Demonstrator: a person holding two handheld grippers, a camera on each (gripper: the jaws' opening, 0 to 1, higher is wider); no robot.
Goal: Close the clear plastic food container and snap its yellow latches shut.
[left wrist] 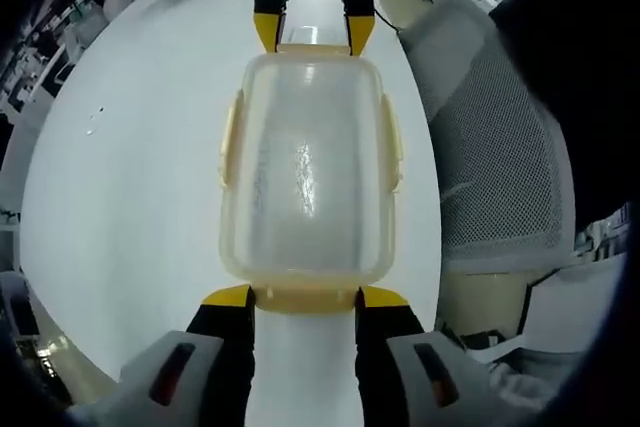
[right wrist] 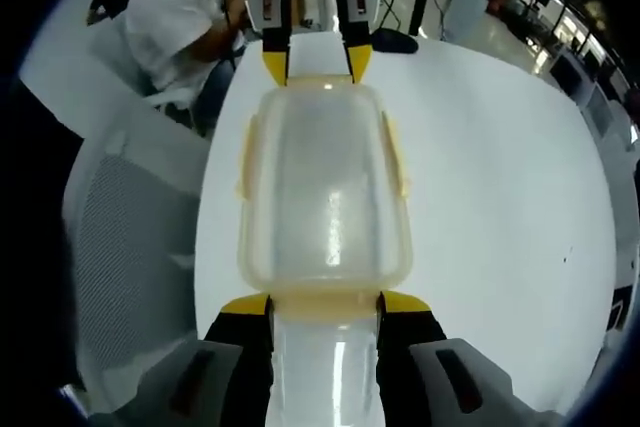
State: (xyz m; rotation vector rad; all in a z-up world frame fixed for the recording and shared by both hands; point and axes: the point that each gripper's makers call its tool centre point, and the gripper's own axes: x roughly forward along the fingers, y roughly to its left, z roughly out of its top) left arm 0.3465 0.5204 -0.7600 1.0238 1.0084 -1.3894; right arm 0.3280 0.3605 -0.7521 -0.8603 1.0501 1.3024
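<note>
The clear plastic food container [left wrist: 308, 172] lies on the white surface [left wrist: 130, 197] between the 2 tools, lid on, one short end toward each. In the left gripper view, the left tool [left wrist: 305, 299] stands with its jaws spread, their yellow tips touching the near end latch [left wrist: 305, 298] at its 2 corners, so the strip spans the gap between them. At the far end the right tool [left wrist: 312, 35] meets the opposite latch the same way. The right gripper view mirrors this: the right tool [right wrist: 325, 304] is spread wide, its tips against its own near latch [right wrist: 325, 304], with the left tool [right wrist: 316, 59] facing it across the container [right wrist: 325, 187].

This looks like a squeeze from both ends. With the tools opposed, each push is braced by the other, so the container should not slide on the smooth surface, and wide jaws spread the force across the whole strip. Neither tool is pinching anything; they bear against the latches rather than grip them.

The 2 long-side latches [left wrist: 230, 142] [left wrist: 393, 142] lie close against the lid's edges; whether they are fully snapped I cannot tell. Whether the end latches have clicked home is also unclear.

A mesh-backed chair [left wrist: 500, 177] stands just beside the surface, and a person in a white shirt [right wrist: 170, 22] sits beyond the far end.
</note>
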